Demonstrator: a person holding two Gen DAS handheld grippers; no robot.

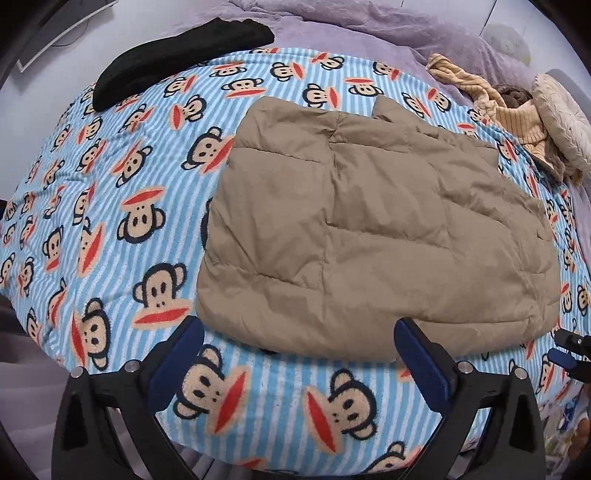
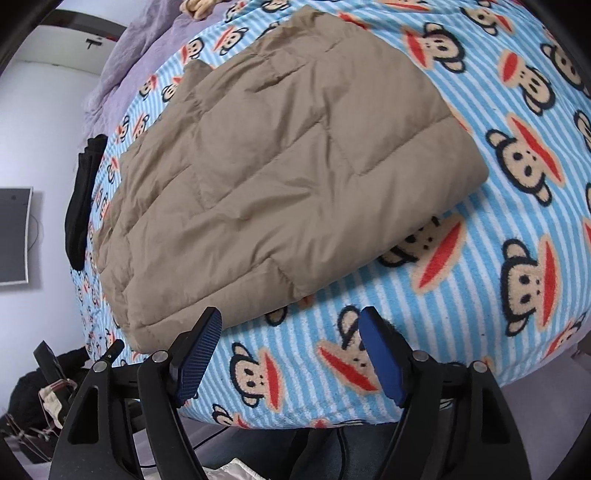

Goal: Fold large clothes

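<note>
A tan quilted jacket (image 1: 376, 229) lies folded into a flat rectangle on a blue striped monkey-print blanket (image 1: 110, 206). It also shows in the right wrist view (image 2: 280, 177). My left gripper (image 1: 299, 332) is open and empty, its blue-padded fingers just off the jacket's near edge. My right gripper (image 2: 291, 325) is open and empty, hovering at the jacket's near corner above the blanket (image 2: 461, 295). The tip of the right gripper shows at the right edge of the left wrist view (image 1: 569, 350).
A folded black garment (image 1: 177, 55) lies at the blanket's far left. A cream knit garment (image 1: 491, 107) and a pale cushion (image 1: 561, 125) sit at the far right. A purple bedcover (image 1: 369, 22) lies behind. A monitor (image 2: 13, 236) stands by the wall.
</note>
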